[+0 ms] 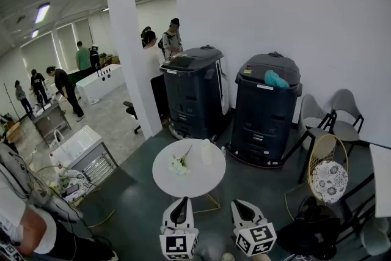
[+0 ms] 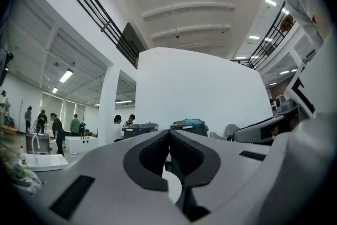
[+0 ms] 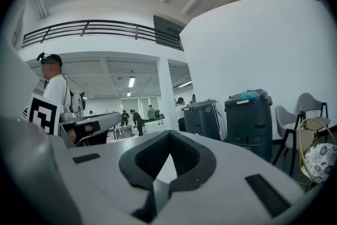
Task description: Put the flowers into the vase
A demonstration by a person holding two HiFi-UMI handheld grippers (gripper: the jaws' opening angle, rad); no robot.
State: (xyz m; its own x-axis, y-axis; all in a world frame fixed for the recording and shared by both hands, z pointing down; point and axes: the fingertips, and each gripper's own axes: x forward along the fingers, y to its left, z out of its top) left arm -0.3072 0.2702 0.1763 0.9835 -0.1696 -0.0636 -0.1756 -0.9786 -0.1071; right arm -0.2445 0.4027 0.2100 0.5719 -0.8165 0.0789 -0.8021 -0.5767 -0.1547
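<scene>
The task has not begun: both grippers are held level and empty, short of the round white desk (image 1: 189,183) that lies just ahead of them. The left gripper (image 1: 180,200) has its jaws closed tip to tip with nothing between them, as the left gripper view (image 2: 169,134) shows, and the right gripper (image 1: 240,202) is likewise closed on nothing (image 3: 169,134). The small bunch of white flowers with a thin green stem (image 1: 179,164) lies on the desk straight ahead of the left gripper, and the pale, translucent upright vase (image 1: 206,151) stands just beside it, ahead and between the two grippers. The step in hand looks like the approach. Next, one gripper would need to open, reach forward and down to the stem and close on it, likely while the other steadies the light vase, which could tip. Beyond the desk two tall dark grey wheeled cabinets (image 1: 195,91) stand against a white wall. Grey chairs (image 1: 342,113) and a gold wire chair with a patterned cushion (image 1: 328,177) are off to the right of the right gripper. The floor is dark grey, and people stand in the open hall far to the left.
</scene>
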